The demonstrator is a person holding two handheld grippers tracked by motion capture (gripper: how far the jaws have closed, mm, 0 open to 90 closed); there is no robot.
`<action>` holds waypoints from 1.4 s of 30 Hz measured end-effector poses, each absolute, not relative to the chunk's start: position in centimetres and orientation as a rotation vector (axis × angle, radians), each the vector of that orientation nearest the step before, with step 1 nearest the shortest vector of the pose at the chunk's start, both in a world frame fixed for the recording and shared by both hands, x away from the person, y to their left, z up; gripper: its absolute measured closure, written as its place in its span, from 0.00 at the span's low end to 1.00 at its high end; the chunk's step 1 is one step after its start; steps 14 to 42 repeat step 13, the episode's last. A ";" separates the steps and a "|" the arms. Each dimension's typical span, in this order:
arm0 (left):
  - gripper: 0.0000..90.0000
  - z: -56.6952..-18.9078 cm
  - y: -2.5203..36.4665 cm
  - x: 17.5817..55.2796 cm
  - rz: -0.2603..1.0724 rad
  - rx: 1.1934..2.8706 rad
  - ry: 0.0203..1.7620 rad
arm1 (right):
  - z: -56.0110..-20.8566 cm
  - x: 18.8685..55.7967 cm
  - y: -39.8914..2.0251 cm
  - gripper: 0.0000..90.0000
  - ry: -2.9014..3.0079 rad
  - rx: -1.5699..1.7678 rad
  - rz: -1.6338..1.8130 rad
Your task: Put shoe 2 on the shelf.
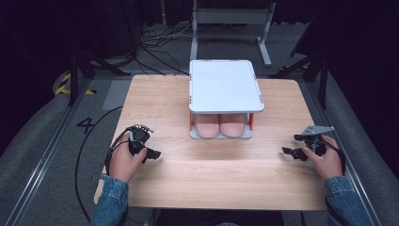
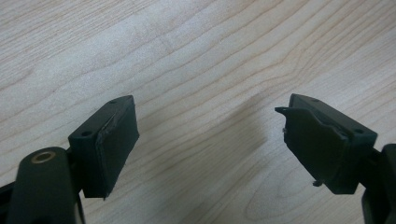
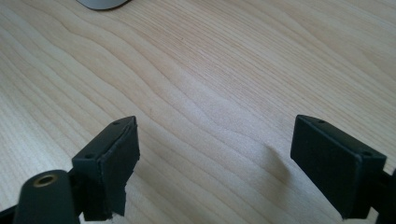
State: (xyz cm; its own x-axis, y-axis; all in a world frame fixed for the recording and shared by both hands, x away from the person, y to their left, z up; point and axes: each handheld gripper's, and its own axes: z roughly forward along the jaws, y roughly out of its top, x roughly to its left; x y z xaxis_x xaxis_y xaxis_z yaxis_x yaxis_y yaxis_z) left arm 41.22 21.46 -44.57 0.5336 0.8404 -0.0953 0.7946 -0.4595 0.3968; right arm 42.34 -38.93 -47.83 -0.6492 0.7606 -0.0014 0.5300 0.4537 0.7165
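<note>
The pale wood worktop [image 1: 211,165] sits in a dark room. My left tool [image 1: 151,153] hangs near the worktop's left edge, jaws spread over bare wood. My right tool [image 1: 292,145] sits near the right edge, jaws spread, nothing between them. Between them, toward the far edge, a white rack [image 1: 224,84] shelters pink slippers [image 1: 220,125].

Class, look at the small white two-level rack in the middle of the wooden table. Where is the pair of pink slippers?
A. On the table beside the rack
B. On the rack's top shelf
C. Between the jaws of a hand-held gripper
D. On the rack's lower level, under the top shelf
D: the high view shows the pink slippers side by side beneath the bare top shelf of the white rack.
</note>
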 end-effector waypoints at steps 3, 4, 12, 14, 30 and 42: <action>0.20 -44.7 21.4 41.3 0.153 2.362 1.331 | -48.7 42.3 -38.9 0.17 2.387 1.035 1.044; 0.20 -44.7 21.4 41.3 0.153 2.362 1.331 | -48.7 42.3 -38.9 0.18 2.390 1.033 1.053; 0.20 -44.6 21.6 41.3 0.151 2.331 1.335 | -48.7 42.4 -38.9 0.16 2.399 1.049 1.056; 0.20 -44.6 21.6 41.3 0.151 2.331 1.335 | -48.7 42.4 -38.9 0.16 2.399 1.049 1.056; 0.20 -44.6 21.6 41.3 0.151 2.331 1.335 | -48.7 42.4 -38.9 0.16 2.399 1.049 1.056; 0.20 -44.6 21.6 41.3 0.151 2.331 1.335 | -48.7 42.4 -38.9 0.16 2.399 1.049 1.056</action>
